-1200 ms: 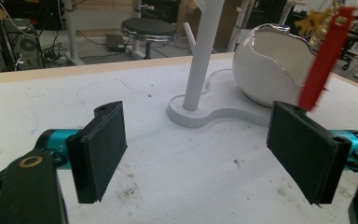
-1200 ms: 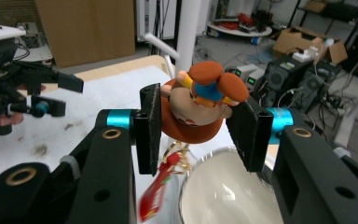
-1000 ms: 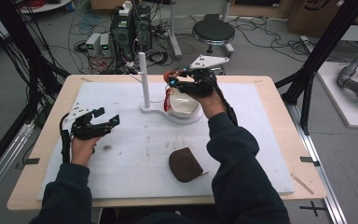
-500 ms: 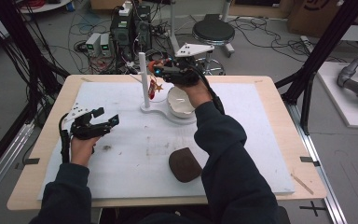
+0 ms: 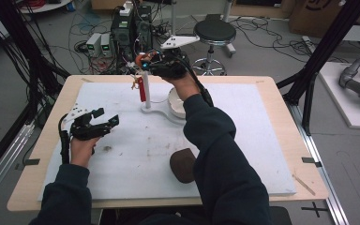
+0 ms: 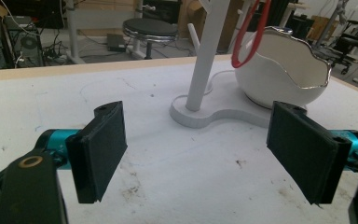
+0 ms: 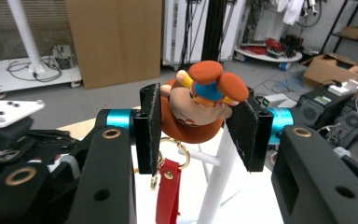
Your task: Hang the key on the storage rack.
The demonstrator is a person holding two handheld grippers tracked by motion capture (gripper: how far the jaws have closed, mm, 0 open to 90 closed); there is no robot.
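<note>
Lying nearest the table's front edge, at about five o'clock from the middle of the white mat (image 5: 243, 122), a dark brown rounded object (image 5: 183, 165) is seen beside the person's right sleeve. At nine o'clock from the mat's middle, the left gripper (image 5: 104, 123) is held low over the mat, its jaws spread wide with nothing between them; in the left gripper view the two black pads (image 6: 103, 149) are seen well apart above the scuffed white surface. Farther back, at about twelve o'clock, a white stand (image 5: 146, 93) with an upright post and a flat base is set on the mat, and a white bowl (image 6: 284, 70) with a wavy silver rim is placed on that base, just beside the post. The right gripper (image 5: 143, 61) is raised at the top of the post, its jaws closed on a small figurine keychain (image 7: 200, 105) with orange and blue parts. A gold ring (image 7: 172, 151) and a red strap (image 5: 142, 89) are hung below the figurine, alongside the post. Beyond the table's far edge, a black stool (image 5: 214, 32) and electronic boxes with cables are seen on the floor.
</note>
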